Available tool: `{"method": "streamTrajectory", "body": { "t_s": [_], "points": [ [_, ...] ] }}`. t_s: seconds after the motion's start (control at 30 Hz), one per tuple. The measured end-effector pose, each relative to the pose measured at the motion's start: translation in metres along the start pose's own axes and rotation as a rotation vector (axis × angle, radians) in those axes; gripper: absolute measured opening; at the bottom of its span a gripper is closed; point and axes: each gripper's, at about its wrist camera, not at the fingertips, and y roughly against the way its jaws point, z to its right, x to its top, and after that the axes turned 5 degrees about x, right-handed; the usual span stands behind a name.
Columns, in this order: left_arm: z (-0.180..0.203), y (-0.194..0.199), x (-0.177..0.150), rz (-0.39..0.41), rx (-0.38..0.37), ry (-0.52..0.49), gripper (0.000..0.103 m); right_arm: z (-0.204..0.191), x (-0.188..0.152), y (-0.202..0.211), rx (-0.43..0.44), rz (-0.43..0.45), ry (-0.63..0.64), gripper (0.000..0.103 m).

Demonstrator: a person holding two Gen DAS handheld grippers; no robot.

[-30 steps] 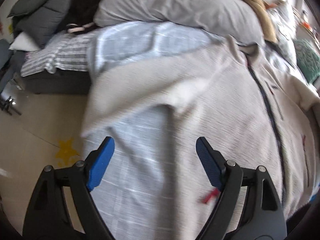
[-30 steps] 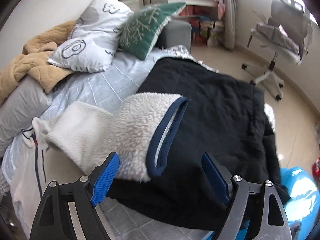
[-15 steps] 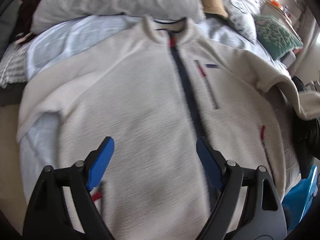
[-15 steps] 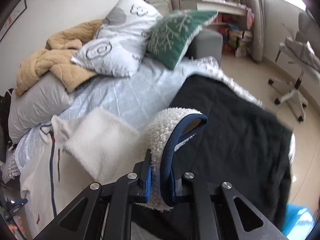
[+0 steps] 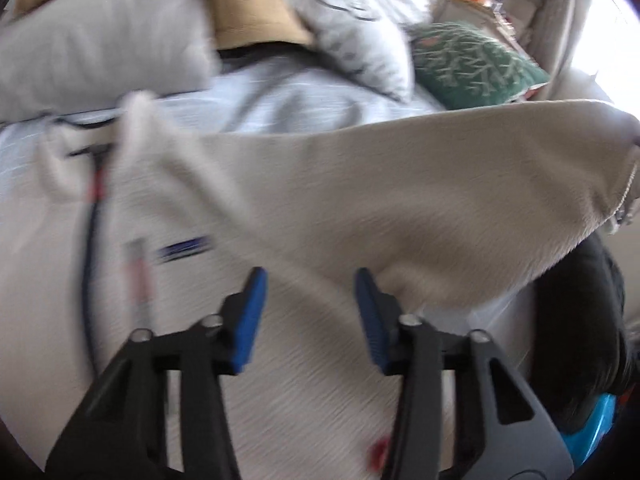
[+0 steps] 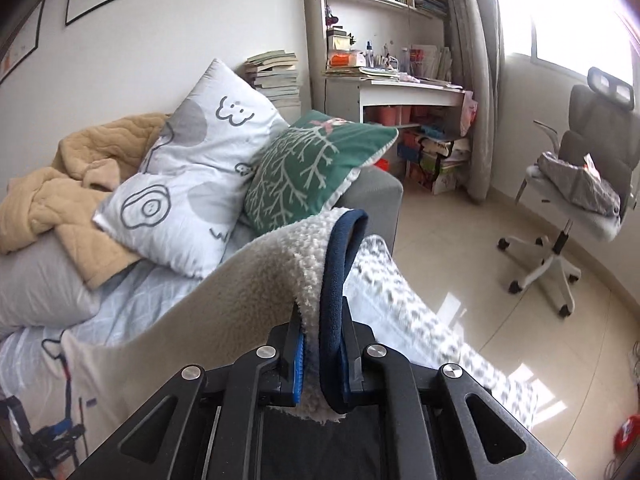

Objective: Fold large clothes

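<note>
Moved: my right fingers (image 6: 320, 364), wide apart a second ago over the cuff (image 6: 340, 280), have clamped it and lifted; the sleeve (image 5: 400, 200) now hangs stretched across the middle of the left view. My left hand has swept over from the fleece's far edge to its chest.
Right fingers: closed tight on the navy-trimmed cuff, bottom centre of the right view.
Left fingers (image 5: 308, 312): closing, blue pads not yet pressing cloth; they sit over the blurred fleece (image 5: 200, 360) near the armpit, bottom centre.
Fleece: front up on the bed (image 5: 280, 104), zip (image 5: 86, 280) at left.
Meaning: I judge the sleeve fold has begun, the left about to pin or pinch the shoulder line.
</note>
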Motion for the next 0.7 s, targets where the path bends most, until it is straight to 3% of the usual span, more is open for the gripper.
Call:
{"method": "streamTrajectory", "body": {
  "t_s": [0.13,0.2,0.23,0.3,0.37,0.4,0.47,0.5,0.53,0.6,0.7],
  "points": [
    [0.038,-0.054,0.000,-0.049,-0.143,0.018,0.025,-0.003,0.015,-0.021,-0.008,0.004,0.034,0.012],
    [0.057,-0.078,-0.008,-0.048,-0.138,0.006,0.024,-0.005,0.020,-0.027,-0.012,0.006,0.044,0.012],
    [0.062,-0.077,-0.014,0.029,-0.113,0.009,0.024,-0.007,0.022,-0.028,-0.011,0.007,0.046,0.012],
    [0.063,-0.076,-0.019,0.092,-0.109,0.002,0.024,-0.012,0.025,-0.030,0.011,0.005,0.041,0.012],
    [0.054,-0.073,-0.016,0.071,-0.141,0.022,0.026,-0.020,0.029,-0.027,0.018,0.017,0.053,0.012],
    [0.050,-0.071,-0.014,0.046,-0.150,0.030,0.032,-0.027,0.031,-0.023,0.023,0.023,0.065,0.012],
    [0.041,-0.062,-0.008,-0.010,-0.121,0.047,0.057,-0.039,0.035,-0.012,0.040,0.034,0.083,0.012],
    [0.034,-0.054,-0.007,-0.022,-0.096,0.063,0.076,-0.048,0.038,-0.004,0.055,0.042,0.095,0.012],
    [0.027,-0.043,-0.007,-0.016,-0.086,0.080,0.083,-0.055,0.041,0.003,0.067,0.049,0.104,0.012],
    [0.016,-0.026,-0.007,-0.011,-0.077,0.085,0.086,-0.074,0.046,0.020,0.102,0.060,0.125,0.012],
    [-0.003,0.001,-0.009,-0.030,0.000,0.055,0.088,-0.106,0.052,0.044,0.158,0.067,0.151,0.013]
  ]
}}
